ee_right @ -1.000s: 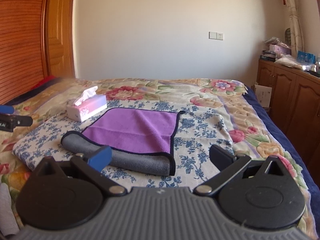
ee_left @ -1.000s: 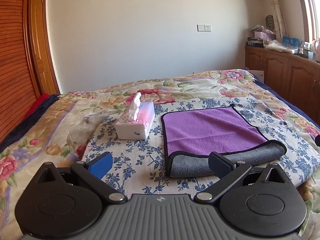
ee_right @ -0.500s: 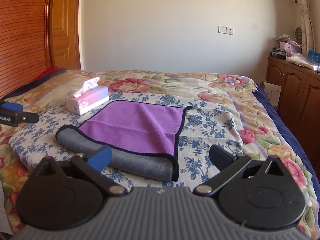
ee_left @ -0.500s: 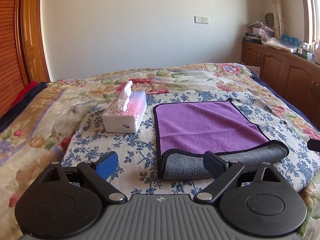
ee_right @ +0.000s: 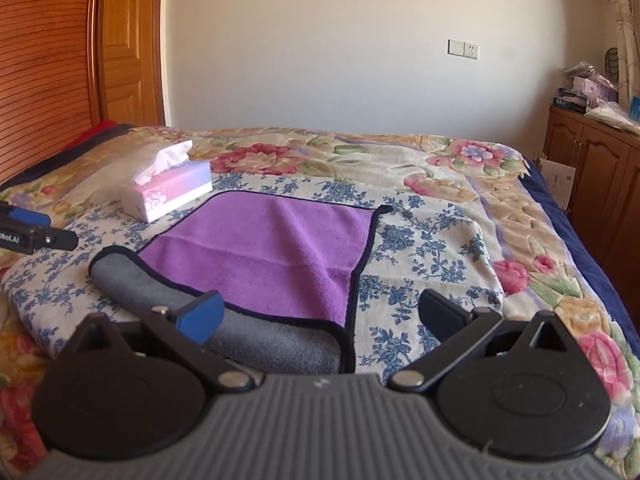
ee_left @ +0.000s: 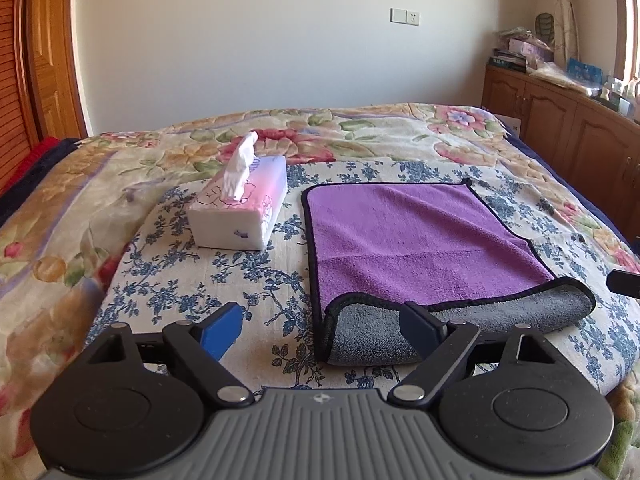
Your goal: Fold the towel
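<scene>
Purple on top and grey underneath, the towel (ee_left: 420,232) lies flat on a blue-flowered cloth (ee_left: 224,288) spread over the bed (ee_left: 380,128), its near edge curled back in a loose grey roll (ee_left: 460,320). A tissue box (ee_left: 240,212) sits just beside its left side, not touching it. Both tools hover low at the near edge with nothing held: the left gripper (ee_left: 320,332) has its jaws spread wide around the roll's left corner, and the right gripper (ee_right: 316,312) has its jaws equally released around the right corner (ee_right: 344,344).

The plush, black-bound fabric looks soft, light and limp; it will likely sag and drape once lifted, so one corner alone would let the rest trail. The bound hem at each near corner appears the firmest place to pinch, and both layers of the curl should be caught together or the roll may unwind. The bedding beneath is soft, so a deep bite risks snagging the flowered cloth. The fold itself is not yet made.
</scene>
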Tool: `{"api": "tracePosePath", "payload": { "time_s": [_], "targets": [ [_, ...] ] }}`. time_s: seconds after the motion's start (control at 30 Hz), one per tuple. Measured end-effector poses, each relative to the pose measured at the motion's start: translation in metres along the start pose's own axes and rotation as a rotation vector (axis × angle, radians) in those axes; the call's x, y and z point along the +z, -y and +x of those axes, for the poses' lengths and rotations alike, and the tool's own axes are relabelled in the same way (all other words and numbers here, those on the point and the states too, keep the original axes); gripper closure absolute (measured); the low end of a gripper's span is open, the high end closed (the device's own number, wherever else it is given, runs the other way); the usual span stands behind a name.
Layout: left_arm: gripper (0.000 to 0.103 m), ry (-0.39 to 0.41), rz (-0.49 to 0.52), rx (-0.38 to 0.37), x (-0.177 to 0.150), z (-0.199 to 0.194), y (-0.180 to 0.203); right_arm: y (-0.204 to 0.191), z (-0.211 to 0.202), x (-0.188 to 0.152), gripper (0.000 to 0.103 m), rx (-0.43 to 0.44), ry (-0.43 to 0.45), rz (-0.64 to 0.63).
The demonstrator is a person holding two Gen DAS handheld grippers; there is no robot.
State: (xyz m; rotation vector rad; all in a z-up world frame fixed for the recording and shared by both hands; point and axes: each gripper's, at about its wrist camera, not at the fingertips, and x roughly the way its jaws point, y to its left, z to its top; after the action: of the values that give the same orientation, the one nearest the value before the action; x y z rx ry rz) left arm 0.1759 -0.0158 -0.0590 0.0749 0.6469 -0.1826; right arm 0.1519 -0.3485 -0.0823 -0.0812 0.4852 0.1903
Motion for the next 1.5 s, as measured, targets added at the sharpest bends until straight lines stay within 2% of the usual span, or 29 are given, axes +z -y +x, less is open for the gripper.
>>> {"api": "tracePosePath", "payload": {
  "time_s": [0.1,0.27,0.33,0.53,0.73,1.03,1.27,1.33,1.37,1.5],
  "targets": [
    [0.017,-0.016,0.001,-0.004,0.001,0.008,0.000,0.001,0.005,-0.001,0.000,0.002,-0.015,0.001],
    [0.024,-0.036,-0.003,-0.015,0.004,0.021,-0.002,0.005,0.015,-0.002,0.001,0.008,-0.043,0.011],
    [0.026,-0.041,-0.003,-0.021,0.005,0.026,-0.002,0.006,0.020,-0.002,0.009,0.011,-0.060,0.011],
    [0.034,-0.067,0.003,-0.035,0.007,0.037,-0.003,0.011,0.032,-0.006,0.010,0.022,-0.101,0.026],
    [0.045,-0.101,0.017,-0.044,0.006,0.048,-0.003,0.015,0.044,-0.009,0.019,0.051,-0.147,0.053],
    [0.050,-0.126,0.025,-0.074,0.004,0.054,0.000,0.020,0.054,-0.014,0.027,0.083,-0.209,0.096],
    [0.057,-0.129,0.025,-0.083,0.003,0.053,0.001,0.023,0.054,-0.013,0.049,0.102,-0.222,0.119],
    [0.060,-0.127,0.033,-0.071,0.003,0.053,0.002,0.023,0.053,-0.012,0.061,0.104,-0.220,0.113],
    [0.062,-0.126,0.033,-0.070,0.004,0.053,0.002,0.023,0.052,-0.011,0.072,0.102,-0.217,0.106],
    [0.079,-0.123,0.028,-0.077,0.004,0.052,0.002,0.026,0.050,-0.008,0.094,0.108,-0.208,0.105]
  ]
}}
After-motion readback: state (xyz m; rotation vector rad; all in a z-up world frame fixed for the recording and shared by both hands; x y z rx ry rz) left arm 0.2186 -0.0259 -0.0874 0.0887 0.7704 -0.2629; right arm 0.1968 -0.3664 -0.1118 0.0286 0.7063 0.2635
